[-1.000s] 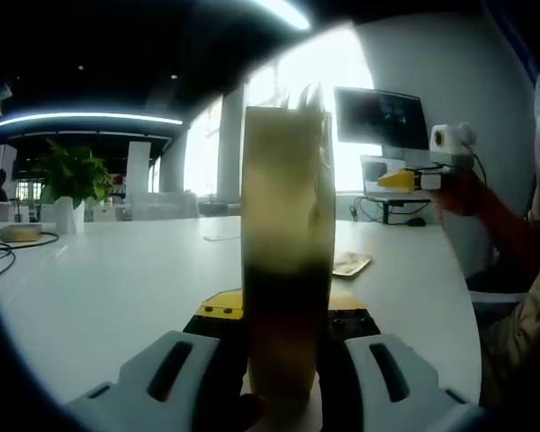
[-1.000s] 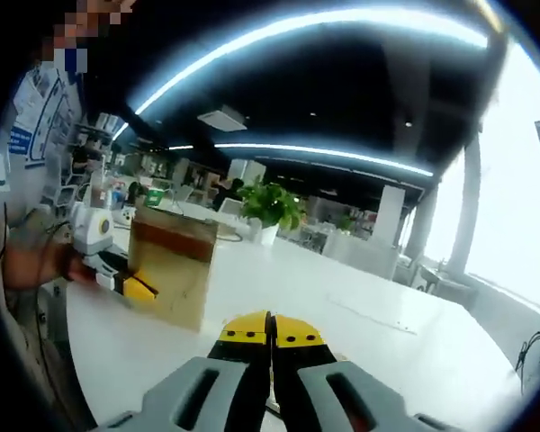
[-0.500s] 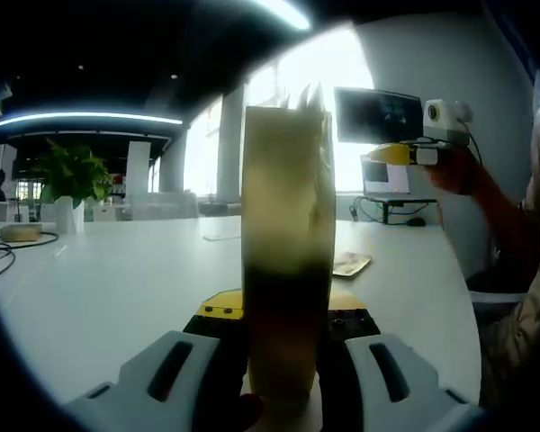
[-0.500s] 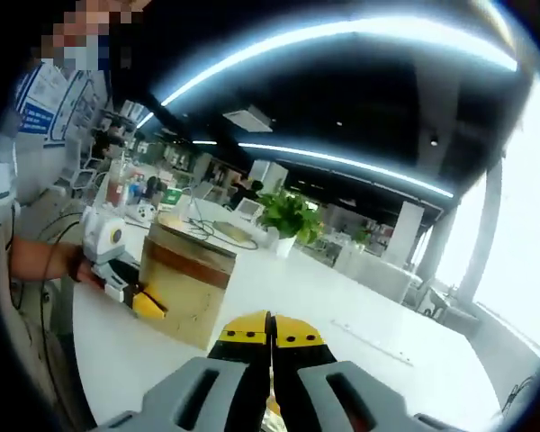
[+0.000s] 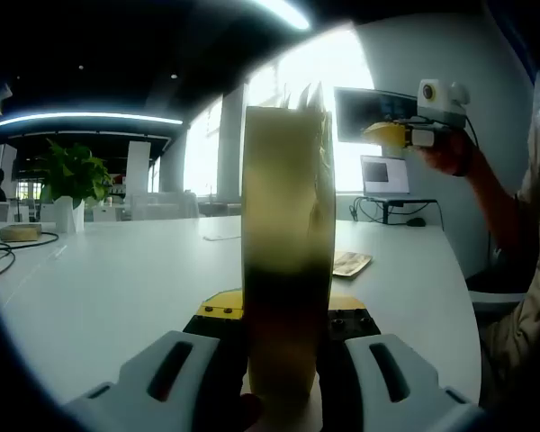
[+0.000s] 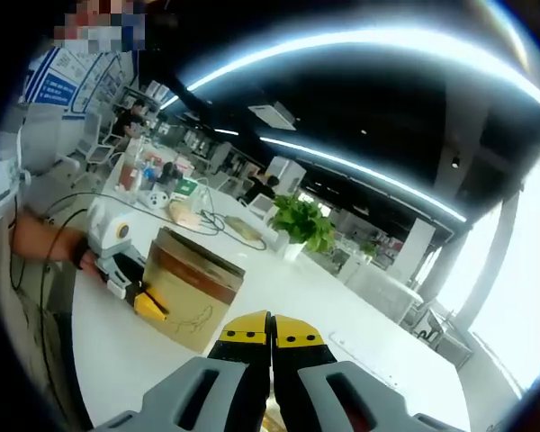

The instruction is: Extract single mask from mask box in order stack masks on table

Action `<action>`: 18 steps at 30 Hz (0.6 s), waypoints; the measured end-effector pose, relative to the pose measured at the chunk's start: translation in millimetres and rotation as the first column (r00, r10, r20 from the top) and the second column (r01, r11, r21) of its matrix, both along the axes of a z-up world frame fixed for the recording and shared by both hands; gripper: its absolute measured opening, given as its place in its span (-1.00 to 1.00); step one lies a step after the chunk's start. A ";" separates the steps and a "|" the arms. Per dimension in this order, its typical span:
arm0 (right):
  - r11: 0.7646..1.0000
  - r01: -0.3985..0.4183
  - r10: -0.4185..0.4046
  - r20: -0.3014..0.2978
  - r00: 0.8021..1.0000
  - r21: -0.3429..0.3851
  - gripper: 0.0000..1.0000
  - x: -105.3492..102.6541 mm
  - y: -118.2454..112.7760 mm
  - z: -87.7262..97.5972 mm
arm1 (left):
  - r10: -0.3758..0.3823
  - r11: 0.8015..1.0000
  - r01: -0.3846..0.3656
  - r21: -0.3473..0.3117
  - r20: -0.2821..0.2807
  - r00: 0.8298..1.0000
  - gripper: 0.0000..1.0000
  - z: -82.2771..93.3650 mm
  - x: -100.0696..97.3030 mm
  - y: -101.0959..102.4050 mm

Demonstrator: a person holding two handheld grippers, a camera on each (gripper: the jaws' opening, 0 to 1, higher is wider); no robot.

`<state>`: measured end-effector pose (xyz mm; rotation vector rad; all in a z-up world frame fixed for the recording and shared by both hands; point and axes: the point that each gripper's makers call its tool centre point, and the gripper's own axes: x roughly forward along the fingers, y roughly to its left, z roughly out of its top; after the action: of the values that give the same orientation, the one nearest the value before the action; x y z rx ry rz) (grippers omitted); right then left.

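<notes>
between the left gripper (image 5: 279, 360) jaws, clamped upright, stands the tall tan cardboard mask box (image 5: 286, 243), white mask edges poking from its top. right gripper (image 6: 271, 337) jaws pressed closed, raised above the white table (image 6: 342, 315), box below-left; whether a mask is pinched, cannot tell. flat pale mask stack (image 5: 351, 264) lies beyond the box.

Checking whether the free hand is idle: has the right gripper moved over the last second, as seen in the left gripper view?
Yes. The right gripper has risen, from level with the desk by the wall to up in front of the dark monitor.
</notes>
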<state>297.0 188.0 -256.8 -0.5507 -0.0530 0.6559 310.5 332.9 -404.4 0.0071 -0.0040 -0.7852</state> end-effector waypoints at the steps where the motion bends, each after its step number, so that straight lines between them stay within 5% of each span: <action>1: 1.000 -0.004 0.004 0.003 1.000 -0.010 -1.00 0.2 1.8 0.6 | 0.000 1.000 0.000 0.000 0.000 1.000 -0.61 -0.1 0.3 0.2; 18: 0.984 -0.101 0.106 0.032 0.994 -0.144 -1.00 1.4 40.7 11.3 | 0.000 1.000 0.000 0.000 0.000 1.000 -0.61 -0.7 0.6 1.6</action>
<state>298.4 228.6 -245.6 -0.7023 -0.0729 0.7539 311.1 334.4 -405.1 0.0070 -0.0042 -0.7849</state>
